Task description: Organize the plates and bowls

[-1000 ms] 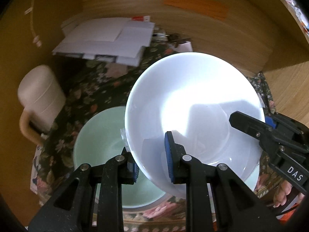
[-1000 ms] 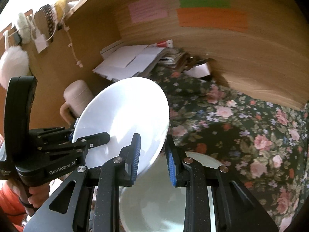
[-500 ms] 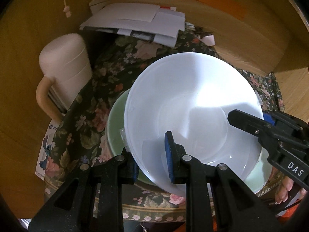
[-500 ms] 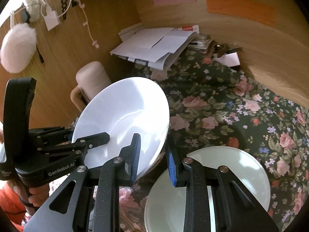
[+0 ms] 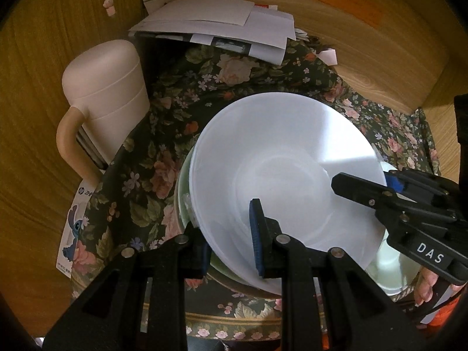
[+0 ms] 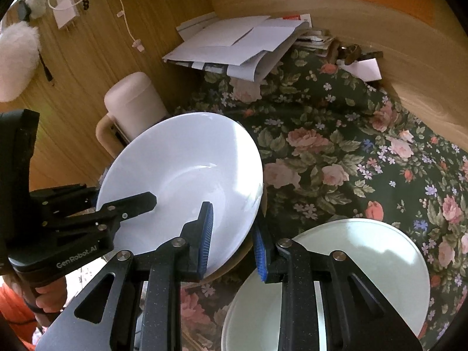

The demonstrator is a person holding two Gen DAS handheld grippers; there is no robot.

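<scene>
Floral tablecloth (image 6: 336,158) covers the desk, wood panels behind. Lower centre of each view: left gripper (image 5: 231,234) and right gripper (image 6: 231,234) both clamped on the near rim of the white bowl (image 5: 280,175), opposite sides. Since a second ago the bowl has come down and over, now tilted just above a pale green bowl (image 5: 182,201); stacking looks close. Second green dish (image 6: 365,263) lower right. Both grippers pitch steeply down. Beige jug (image 5: 108,93) mid-left, papers (image 5: 216,26) at top.

Home nook: floral tablecloth (image 6: 336,152), stacked mail (image 6: 234,46).
</scene>
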